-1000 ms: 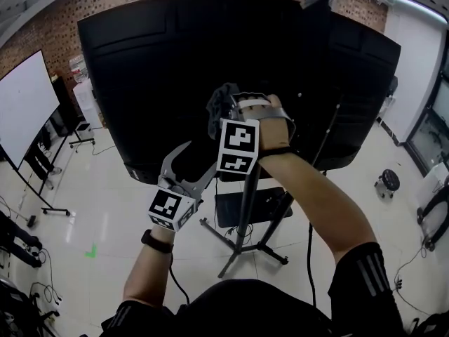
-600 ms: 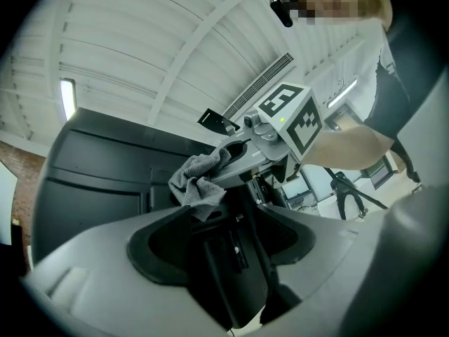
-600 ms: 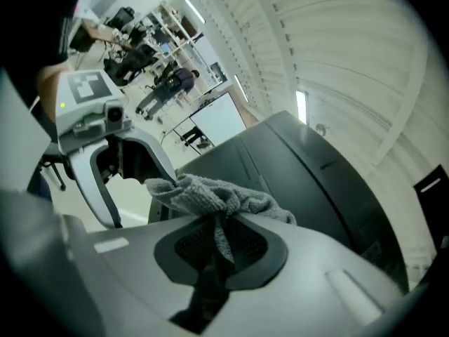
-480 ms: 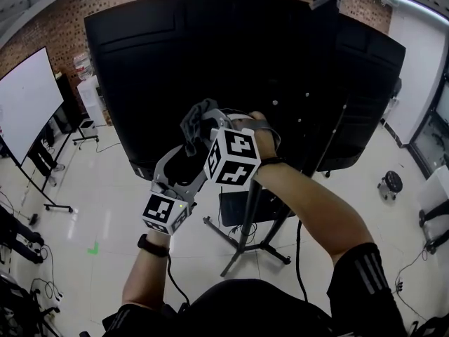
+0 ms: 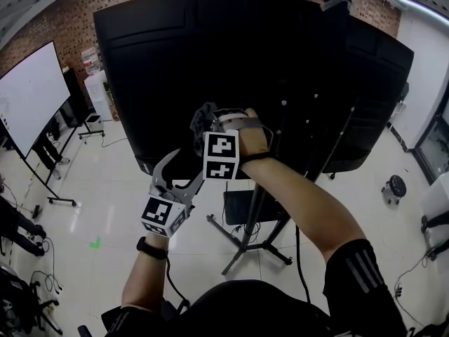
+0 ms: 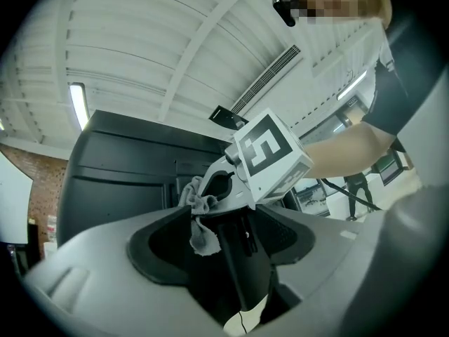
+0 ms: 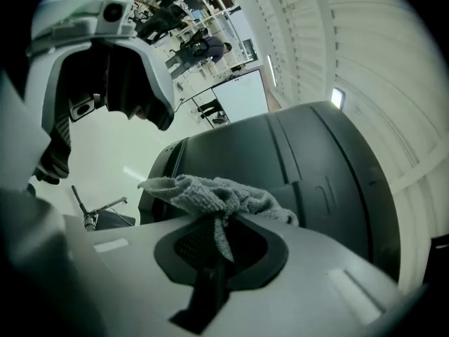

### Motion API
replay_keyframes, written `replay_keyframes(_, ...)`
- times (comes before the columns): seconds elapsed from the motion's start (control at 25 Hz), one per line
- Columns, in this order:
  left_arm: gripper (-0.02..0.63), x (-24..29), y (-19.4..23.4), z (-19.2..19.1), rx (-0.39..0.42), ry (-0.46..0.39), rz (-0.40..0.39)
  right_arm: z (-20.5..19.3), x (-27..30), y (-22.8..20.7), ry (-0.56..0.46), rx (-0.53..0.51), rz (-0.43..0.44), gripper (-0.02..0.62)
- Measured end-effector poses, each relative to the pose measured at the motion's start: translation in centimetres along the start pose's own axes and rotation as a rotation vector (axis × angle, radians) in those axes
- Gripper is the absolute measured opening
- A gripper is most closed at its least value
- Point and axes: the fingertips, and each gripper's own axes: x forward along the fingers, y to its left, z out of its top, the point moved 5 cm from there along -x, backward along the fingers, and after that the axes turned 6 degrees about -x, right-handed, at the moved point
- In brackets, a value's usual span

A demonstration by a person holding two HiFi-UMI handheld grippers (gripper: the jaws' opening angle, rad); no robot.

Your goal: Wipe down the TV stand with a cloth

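Grey cloth, black TV panel

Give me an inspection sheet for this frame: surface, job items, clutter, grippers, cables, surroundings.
Surface: TV stand, dark pole and splayed legs; dirt cannot be judged.
Job's things: grey cloth, bunched, held up at the black TV back; contact unclear.
Clutter: nothing seen.
Grippers: right gripper jaws shut on the cloth; left gripper jaws apart, empty, lower.
Cables: one cable hangs beside the pole; floor cables at left.
Surroundings: whiteboard, brick wall, stool.
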Motion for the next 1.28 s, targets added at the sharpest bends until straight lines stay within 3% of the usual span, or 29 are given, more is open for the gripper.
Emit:
replay_keyframes(0.48,0.312,3.7,-3.0,-0.6,-0.024,-0.010,-0.104,-6.6,-2.2,1.2,0.207,-0.035,-0.016,0.029)
replay_keyframes(0.68,0.313,5.2,-4.4,-0.7,-0.042,-0.010,-0.144,-7.6,-3.6,1.3,0.216,-0.038,-0.033,0.029)
replay_keyframes(0.84,0.312,5.9,-5.1,-0.8,-0.047,-0.019,-0.157,-7.4,-5.4,1.2,0.121,0.041,-0.049,0.029)
replay_keyframes(1.08,0.313,6.0,-6.3,0.1,-0.046,-0.045,-0.163,-6.7,-10.7,0.4,-0.091,0.127,-0.229,0.029)
replay_keyframes(1.28,0.312,6.0,-8.2,2.2,-0.022,-0.067,-0.163,-8.3,-15.0,-0.2,-0.236,0.257,-0.264,0.031)
